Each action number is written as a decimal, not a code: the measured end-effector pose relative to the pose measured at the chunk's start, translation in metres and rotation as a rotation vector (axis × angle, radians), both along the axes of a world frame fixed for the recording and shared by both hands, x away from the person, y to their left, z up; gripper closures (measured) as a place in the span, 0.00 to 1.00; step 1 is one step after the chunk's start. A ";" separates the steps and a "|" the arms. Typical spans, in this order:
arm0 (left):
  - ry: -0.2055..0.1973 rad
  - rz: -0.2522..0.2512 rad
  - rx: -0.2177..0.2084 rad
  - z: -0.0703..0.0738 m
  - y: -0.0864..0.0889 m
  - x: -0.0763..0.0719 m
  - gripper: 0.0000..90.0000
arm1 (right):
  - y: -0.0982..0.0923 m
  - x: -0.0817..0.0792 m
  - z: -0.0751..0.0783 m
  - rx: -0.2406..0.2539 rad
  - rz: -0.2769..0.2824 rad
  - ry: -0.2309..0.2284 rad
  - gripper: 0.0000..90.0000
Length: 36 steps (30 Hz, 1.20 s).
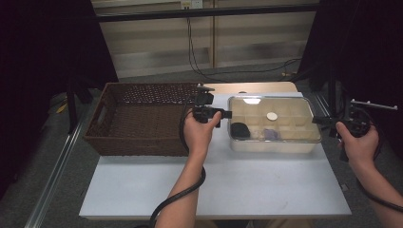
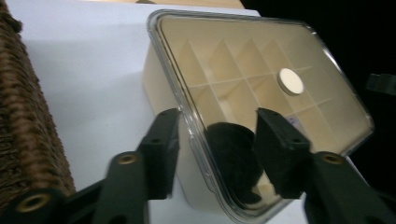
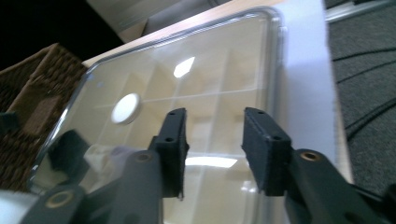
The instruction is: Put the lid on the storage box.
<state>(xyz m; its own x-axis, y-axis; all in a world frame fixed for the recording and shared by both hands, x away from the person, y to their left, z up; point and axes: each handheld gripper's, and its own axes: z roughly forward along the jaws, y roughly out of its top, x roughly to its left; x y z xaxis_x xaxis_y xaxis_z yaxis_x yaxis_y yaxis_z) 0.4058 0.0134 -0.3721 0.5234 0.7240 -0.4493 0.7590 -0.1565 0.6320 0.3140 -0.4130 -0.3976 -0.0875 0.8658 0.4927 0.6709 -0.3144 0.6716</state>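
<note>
Left to right on the table [image 1: 214,190]:

Wicker basket [image 1: 142,118] fills the back left corner, looks empty.

Left gripper [image 1: 227,114] sits between basket and box, at the box's left end. Jaws part open, nothing clamped. In the left gripper view they straddle the lid's near rim with a gap on both sides, pads not pressing.

Box [image 1: 273,124]: clear plastic, divided into compartments, clear lid [image 2: 261,88] seated on top. It sits at the back right of the table, long side running along the back edge, just beside the basket. Inside: a white round disc [image 1: 271,116] in a middle cell, a dark lump [image 1: 240,130] in the front left cell, something small and purple [image 1: 271,134] next to it, too small to identify.

Right gripper [image 1: 317,120] is at the box's right end, jaws part open over the lid, holding nothing.

Handling, my read: light, rigid shell, lid glossy so probably slippery under the pads. Thin plastic may flex or crack if squeezed hard. Best hold is the rim lip at both short ends, one gripper each, lifted level so contents stay in their cells. If only the lid lifts, the base likely stays behind.
</note>
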 end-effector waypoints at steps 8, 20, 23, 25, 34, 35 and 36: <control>-0.024 -0.044 0.012 0.003 0.003 -0.011 0.27 | 0.022 -0.005 0.010 -0.091 0.104 -0.082 0.42; -0.051 -0.096 0.035 0.003 0.005 -0.020 0.13 | 0.037 -0.005 0.009 -0.148 0.179 -0.110 0.29; -0.059 -0.110 0.049 0.003 0.004 -0.021 0.11 | 0.038 -0.005 0.008 -0.149 0.192 -0.105 0.27; -0.068 -0.118 0.058 0.003 0.004 -0.023 0.10 | 0.039 -0.005 0.007 -0.157 0.199 -0.107 0.26; -0.077 -0.150 0.047 0.001 0.003 -0.033 0.07 | 0.044 -0.011 0.007 -0.169 0.237 -0.108 0.21; -0.073 -0.155 0.041 0.000 0.004 -0.034 0.07 | 0.045 -0.012 0.007 -0.166 0.239 -0.110 0.21; -0.073 -0.162 0.043 0.000 0.004 -0.035 0.07 | 0.045 -0.012 0.007 -0.164 0.244 -0.112 0.21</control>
<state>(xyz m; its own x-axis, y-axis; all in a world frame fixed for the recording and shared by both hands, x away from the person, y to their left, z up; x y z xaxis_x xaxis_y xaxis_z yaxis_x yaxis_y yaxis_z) 0.3708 0.0176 -0.3717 0.6646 0.6455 -0.3763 0.6743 -0.3012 0.6743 0.3018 -0.3676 -0.3909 -0.3484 0.8795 0.3243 0.6326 -0.0347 0.7737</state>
